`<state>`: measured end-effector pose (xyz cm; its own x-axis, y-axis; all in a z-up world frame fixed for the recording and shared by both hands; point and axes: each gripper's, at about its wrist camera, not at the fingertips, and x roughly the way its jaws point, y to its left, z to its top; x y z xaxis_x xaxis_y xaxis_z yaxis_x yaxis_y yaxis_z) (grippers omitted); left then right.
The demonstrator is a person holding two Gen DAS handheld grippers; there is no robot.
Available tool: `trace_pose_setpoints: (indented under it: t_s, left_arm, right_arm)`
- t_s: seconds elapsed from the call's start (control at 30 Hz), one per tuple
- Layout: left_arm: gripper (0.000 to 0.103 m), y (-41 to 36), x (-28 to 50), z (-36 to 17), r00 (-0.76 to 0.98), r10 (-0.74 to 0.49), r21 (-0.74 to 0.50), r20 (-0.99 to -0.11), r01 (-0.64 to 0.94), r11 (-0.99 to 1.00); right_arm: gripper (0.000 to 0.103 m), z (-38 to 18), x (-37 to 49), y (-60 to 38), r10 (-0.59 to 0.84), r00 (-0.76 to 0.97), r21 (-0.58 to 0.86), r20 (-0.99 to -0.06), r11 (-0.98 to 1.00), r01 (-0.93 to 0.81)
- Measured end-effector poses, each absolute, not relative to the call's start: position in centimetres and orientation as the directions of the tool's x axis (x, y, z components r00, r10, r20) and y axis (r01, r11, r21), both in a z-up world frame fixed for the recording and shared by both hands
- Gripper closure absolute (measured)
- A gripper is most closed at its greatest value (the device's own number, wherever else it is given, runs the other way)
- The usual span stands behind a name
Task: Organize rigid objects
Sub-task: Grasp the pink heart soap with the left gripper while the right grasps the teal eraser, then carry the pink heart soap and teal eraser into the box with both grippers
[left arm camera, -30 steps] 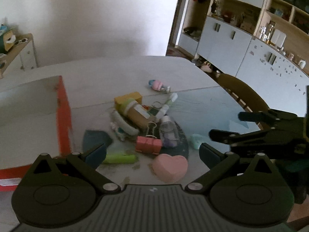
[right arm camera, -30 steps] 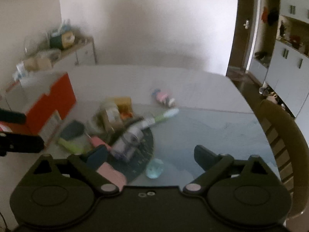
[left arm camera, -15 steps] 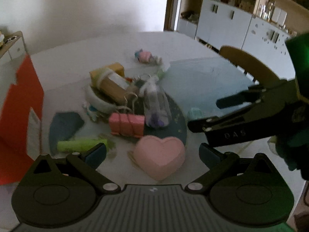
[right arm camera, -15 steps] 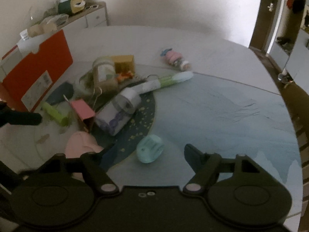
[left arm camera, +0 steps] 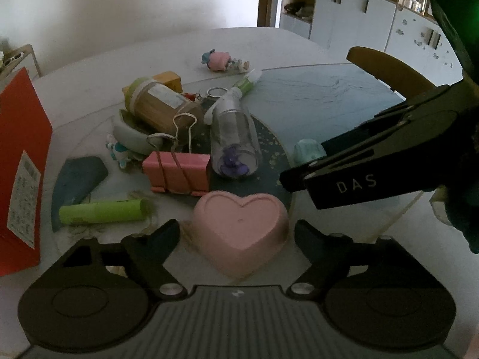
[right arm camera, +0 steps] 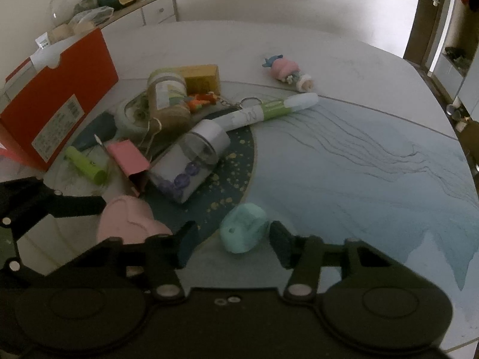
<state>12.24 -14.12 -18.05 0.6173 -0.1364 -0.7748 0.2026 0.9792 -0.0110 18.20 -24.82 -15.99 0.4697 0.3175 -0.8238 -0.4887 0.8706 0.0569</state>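
A pink heart-shaped dish [left arm camera: 241,227] lies on the table between the open fingers of my left gripper [left arm camera: 236,236]; it also shows in the right wrist view [right arm camera: 125,221]. A small mint-green object [right arm camera: 242,230] lies between the open fingers of my right gripper [right arm camera: 232,243], and shows in the left wrist view [left arm camera: 307,151]. The right gripper [left arm camera: 299,176] crosses the left wrist view from the right. Neither gripper holds anything. Behind lie a clear jar [left arm camera: 233,143], a pink binder clip [left arm camera: 176,172], a green tube [left arm camera: 103,212] and a bamboo jar [left arm camera: 158,103].
An orange box [left arm camera: 21,161] stands at the left, also in the right wrist view [right arm camera: 57,101]. A pink toy figure [right arm camera: 286,71] and a green-white tube [right arm camera: 269,109] lie farther back. A chair back [left arm camera: 386,68] stands at the table's right edge.
Both grippers have moved down and forward toward the table. The heart dish now sits between the left fingers and the mint object between the right fingers.
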Motion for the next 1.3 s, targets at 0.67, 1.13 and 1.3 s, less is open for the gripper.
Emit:
trace_pose_setpoints:
  t_s: [0.67, 1.13, 1.3]
  left_arm:
    - [0.029, -13.8, 11.7, -15.4, 0.66, -0.134, -0.028, -0.74, 0.169, 0.985]
    - [0.029, -8.4, 9.8, -6.9, 0.75, -0.05, -0.054, -0.659, 0.02, 0.998]
    - [0.029, -5.3, 9.1, -4.6, 0.759, -0.042, -0.071, -0.649, -0.006, 0.997]
  right_arm:
    - [0.07, -13.0, 16.8, -26.5, 0.349, 0.487, 0.083, -0.8, 0.869, -0.487]
    - [0.07, -5.7, 14.3, -24.8, 0.456, 0.498, 0.118, -0.738, 0.813, -0.57]
    - [0.07, -3.5, 13.4, -22.3, 0.488, 0.498, 0.11, -0.717, 0.785, -0.61]
